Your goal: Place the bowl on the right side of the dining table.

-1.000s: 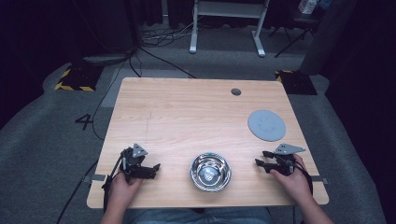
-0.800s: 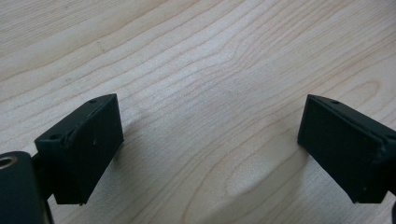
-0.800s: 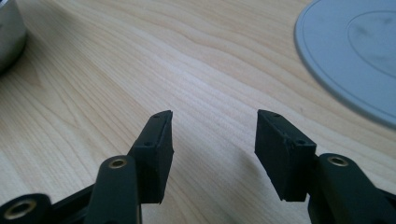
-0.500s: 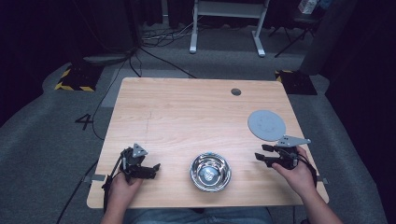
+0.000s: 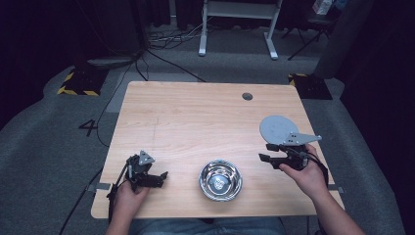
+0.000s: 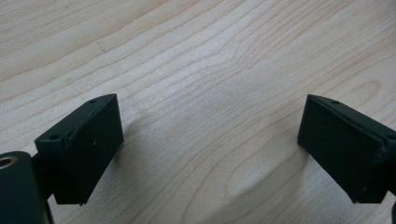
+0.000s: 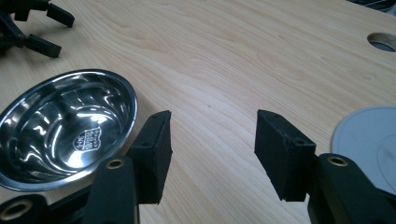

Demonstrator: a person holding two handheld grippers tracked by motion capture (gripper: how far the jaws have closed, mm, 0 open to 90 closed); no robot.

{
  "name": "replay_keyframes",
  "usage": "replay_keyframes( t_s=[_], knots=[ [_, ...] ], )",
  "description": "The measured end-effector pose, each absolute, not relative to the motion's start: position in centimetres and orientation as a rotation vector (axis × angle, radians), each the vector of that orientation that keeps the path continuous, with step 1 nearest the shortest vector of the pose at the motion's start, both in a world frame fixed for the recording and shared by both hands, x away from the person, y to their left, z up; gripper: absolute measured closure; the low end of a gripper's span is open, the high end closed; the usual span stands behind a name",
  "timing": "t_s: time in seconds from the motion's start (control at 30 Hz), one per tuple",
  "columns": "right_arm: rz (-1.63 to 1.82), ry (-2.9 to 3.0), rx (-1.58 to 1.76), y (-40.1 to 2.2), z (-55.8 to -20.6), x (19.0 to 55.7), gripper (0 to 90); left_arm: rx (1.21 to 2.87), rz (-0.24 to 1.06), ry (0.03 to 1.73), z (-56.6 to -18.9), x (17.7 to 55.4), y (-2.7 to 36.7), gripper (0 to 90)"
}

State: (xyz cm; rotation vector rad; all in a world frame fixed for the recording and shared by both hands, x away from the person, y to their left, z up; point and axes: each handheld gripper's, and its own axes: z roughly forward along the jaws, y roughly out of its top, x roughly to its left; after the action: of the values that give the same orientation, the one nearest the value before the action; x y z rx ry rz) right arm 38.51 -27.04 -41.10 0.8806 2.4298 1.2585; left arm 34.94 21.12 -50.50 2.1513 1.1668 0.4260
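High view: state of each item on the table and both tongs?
Bowl: upright, empty, on the table between the hands.
Grey disc: flat on the table, untouched.
Left tongs: open, nothing between the jaws, low over bare wood.
Right tongs: open, nothing between the jaws, raised off the table between bowl and disc.
Table hole: uncovered.

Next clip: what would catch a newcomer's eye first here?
The shiny steel bowl at the near edge of the table, midway between the hands. Then the grey disc lying flat near the right edge, just beyond the right claw, which hangs open and empty. The left claw sits open at the near left.
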Motion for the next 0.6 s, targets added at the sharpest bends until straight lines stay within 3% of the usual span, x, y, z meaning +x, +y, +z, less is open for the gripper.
replay_keyframes(
  t_s=[0.6],
  knots=[
    [1.289,2.561,0.776,-21.3,-41.4,38.9,46.3,2.153,0.432,1.167,-50.5,35.0,21.1,7.0]
  ],
)
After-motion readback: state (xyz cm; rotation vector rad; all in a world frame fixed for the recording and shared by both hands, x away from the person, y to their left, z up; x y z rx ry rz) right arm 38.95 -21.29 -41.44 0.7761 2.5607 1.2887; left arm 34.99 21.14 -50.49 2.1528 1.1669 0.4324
